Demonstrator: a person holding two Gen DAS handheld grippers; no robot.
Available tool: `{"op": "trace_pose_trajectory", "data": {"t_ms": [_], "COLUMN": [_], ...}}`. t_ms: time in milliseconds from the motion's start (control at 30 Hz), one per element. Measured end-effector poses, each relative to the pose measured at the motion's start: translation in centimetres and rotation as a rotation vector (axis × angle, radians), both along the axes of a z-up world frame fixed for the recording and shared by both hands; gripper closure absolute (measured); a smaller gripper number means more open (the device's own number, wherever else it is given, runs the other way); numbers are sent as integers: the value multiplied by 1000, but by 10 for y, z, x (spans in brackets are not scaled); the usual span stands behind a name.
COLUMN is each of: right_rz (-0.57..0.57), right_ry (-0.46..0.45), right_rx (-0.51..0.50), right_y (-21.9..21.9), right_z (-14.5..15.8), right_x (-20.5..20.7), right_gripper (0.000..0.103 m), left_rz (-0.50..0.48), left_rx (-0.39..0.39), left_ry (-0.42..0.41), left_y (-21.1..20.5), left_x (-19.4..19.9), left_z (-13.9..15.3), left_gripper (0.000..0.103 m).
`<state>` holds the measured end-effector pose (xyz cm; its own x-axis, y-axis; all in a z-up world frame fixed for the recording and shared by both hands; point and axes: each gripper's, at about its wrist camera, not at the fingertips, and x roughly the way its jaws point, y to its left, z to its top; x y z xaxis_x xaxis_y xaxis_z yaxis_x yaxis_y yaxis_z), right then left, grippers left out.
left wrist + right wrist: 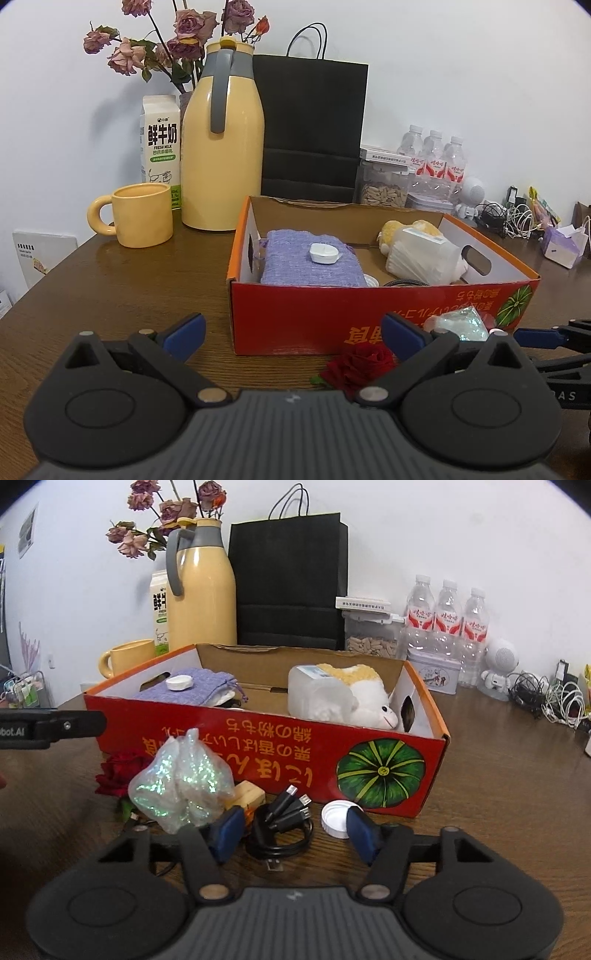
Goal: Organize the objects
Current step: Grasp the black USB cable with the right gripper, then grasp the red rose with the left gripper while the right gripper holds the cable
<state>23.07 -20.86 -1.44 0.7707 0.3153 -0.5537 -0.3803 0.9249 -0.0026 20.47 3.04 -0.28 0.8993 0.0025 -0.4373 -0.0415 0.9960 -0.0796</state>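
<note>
Between right gripper (295, 830) jaws, apart, nothing clamped: coiled black cable (280, 827) on table (498, 794), plugs pointing up-right toward red box (295, 753). Left gripper (291, 332) jaws wide apart, empty. Glitter bag (181, 782), rose (118, 771) before box.

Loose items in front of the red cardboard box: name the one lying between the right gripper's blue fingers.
The coiled black USB cable. It lies directly between the right gripper fingers, while the white plastic cap and glittery plastic bag sit off to either side.
</note>
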Motion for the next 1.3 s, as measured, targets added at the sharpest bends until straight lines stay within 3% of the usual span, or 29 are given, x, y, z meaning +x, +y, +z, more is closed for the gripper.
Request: {"op": "trace_pose_trajectory", "data": {"t_ms": [233, 333, 400, 533, 800, 1033, 1300], "right_rz": [-11, -3, 7, 20, -52, -49, -36], "right_ry": [50, 69, 67, 61, -141, -150, -155], "right_rx": [-2, 14, 23, 25, 53, 55, 42], "right_y": [2, 1, 1, 2, -4, -5, -2], "right_z": [-4, -5, -5, -5, 9, 12, 10], "right_x": [3, 5, 4, 3, -19, -17, -21], "right_gripper": [48, 55, 66, 69, 71, 71, 71], "left_rz": [-3, -2, 0, 3, 0, -79, -71], "left_rx": [3, 6, 7, 9, 11, -16, -11], "left_ry": [3, 7, 11, 18, 36, 102, 191], "left_y": [-2, -3, -3, -3, -3, -10, -21], "left_x": [0, 1, 1, 2, 4, 8, 21], "left_z": [-1, -2, -3, -4, -7, -13, -24], "left_gripper": [0, 0, 0, 0, 0, 0, 0]}}
